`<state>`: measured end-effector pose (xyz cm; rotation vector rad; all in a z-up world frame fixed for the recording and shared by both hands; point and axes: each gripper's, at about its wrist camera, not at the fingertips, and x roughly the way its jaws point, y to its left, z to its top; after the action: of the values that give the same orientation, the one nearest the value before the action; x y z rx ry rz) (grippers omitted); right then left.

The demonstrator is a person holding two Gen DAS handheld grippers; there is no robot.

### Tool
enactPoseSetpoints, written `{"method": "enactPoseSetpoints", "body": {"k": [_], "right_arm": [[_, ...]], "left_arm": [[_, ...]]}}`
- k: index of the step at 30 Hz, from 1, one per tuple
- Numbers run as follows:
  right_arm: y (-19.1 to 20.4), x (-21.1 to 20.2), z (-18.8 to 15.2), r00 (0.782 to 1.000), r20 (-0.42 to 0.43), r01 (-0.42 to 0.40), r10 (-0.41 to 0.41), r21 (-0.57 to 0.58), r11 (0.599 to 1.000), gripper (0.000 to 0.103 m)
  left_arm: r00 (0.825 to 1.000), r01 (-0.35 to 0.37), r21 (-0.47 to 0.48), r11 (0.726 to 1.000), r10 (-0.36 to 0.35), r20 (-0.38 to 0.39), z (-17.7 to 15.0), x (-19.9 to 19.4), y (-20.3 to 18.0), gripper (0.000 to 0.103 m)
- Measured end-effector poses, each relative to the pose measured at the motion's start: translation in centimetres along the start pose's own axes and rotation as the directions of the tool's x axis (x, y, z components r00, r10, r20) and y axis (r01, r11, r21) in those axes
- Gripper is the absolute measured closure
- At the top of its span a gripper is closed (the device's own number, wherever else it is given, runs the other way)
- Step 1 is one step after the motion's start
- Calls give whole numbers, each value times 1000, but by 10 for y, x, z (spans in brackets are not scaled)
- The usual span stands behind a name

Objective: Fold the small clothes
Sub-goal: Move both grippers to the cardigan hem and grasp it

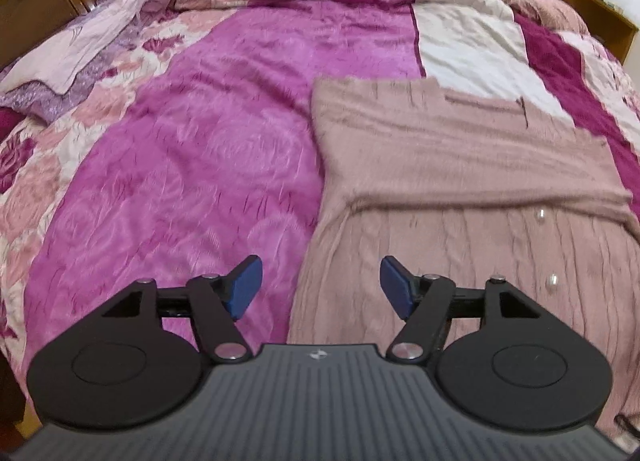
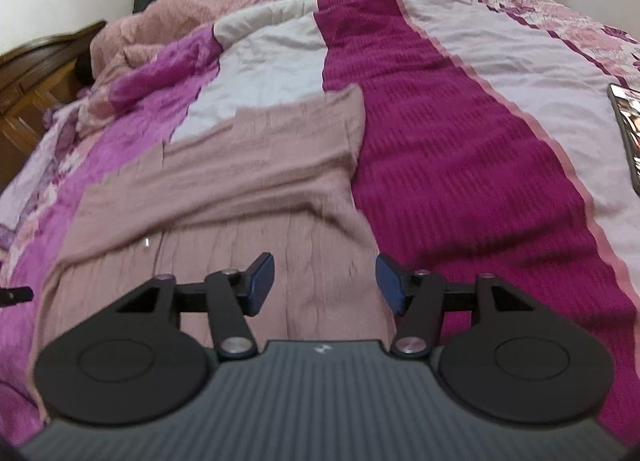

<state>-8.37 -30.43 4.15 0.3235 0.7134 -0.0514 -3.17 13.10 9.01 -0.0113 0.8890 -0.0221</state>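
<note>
Knitwear fills the right half of the left wrist view: a dusty-pink cable-knit cardigan (image 1: 460, 181) with clear buttons, lying partly folded on the magenta patchwork bedspread (image 1: 192, 165). Left gripper (image 1: 321, 287) and right gripper (image 2: 325, 282) both hang over its lower edges, jaws parted and empty. Soft, light and stretchy, it probably wants pinching at hem corners.

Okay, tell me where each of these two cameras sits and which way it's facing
Left wrist view: behind the open left gripper, angled down the magenta patchwork bedspread towards the dusty-pink knitted sweater's left edge; only its blue pads show.
Right wrist view: behind the open right gripper, over the sweater's right edge; a black phone lies far right.
Shared: sweater, bedspread.
</note>
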Motion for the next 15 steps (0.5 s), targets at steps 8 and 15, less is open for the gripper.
{"method": "enactPoseSetpoints", "body": {"k": [8,15], "right_arm": [[3,-12,-27,996,-86,1,-4,-38,999,45],[4,-17,-43,986,-165,-22,14,-49,999,45]], "left_arm": [[996,30,44,999,-26,-83,-33,1,-6,30],[987,47,63,997,-36,-154,-52,5,-16,30]]}}
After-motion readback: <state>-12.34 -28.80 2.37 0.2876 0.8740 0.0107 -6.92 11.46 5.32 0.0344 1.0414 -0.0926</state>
